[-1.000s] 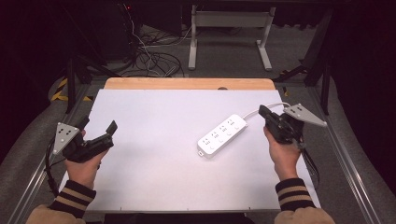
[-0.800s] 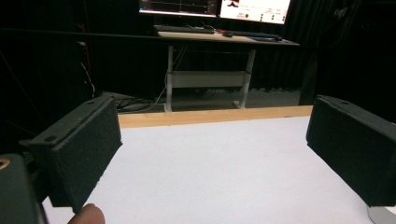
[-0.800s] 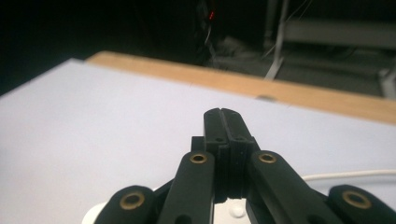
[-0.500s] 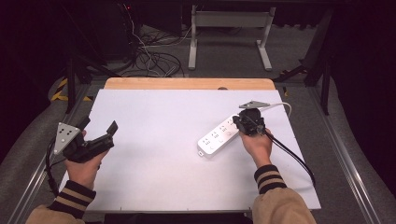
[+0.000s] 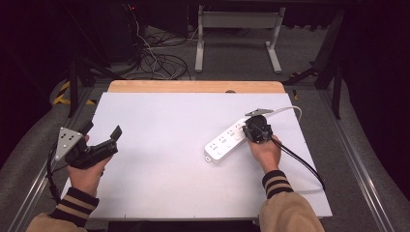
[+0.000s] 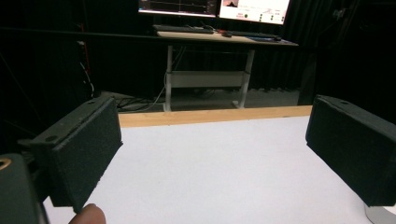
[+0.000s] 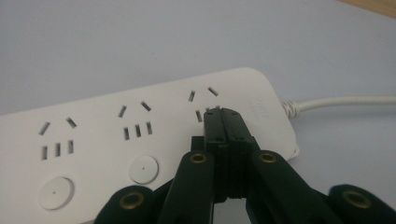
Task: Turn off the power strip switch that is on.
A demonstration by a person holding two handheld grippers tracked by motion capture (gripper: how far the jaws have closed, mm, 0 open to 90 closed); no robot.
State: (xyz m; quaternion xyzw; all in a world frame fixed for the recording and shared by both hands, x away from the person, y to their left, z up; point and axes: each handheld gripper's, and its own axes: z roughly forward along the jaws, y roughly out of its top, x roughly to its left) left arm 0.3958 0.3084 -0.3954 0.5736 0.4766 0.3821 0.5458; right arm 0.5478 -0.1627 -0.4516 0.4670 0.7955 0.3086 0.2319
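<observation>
Right gripper view shows the right tongs (image 7: 223,112) pinched shut, tip over the power strip (image 7: 140,135), likely to press a switch, while the left tongs (image 5: 99,135) wait wide apart.

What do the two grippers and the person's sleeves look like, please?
Both grippers are black. The left gripper has broad, flat, foam-like pads and a grey three-cornered plate with small holes. The right gripper has brass-coloured rivets on its links and trails a black cable. The sleeves are tan, with dark cuffs striped tan.
</observation>
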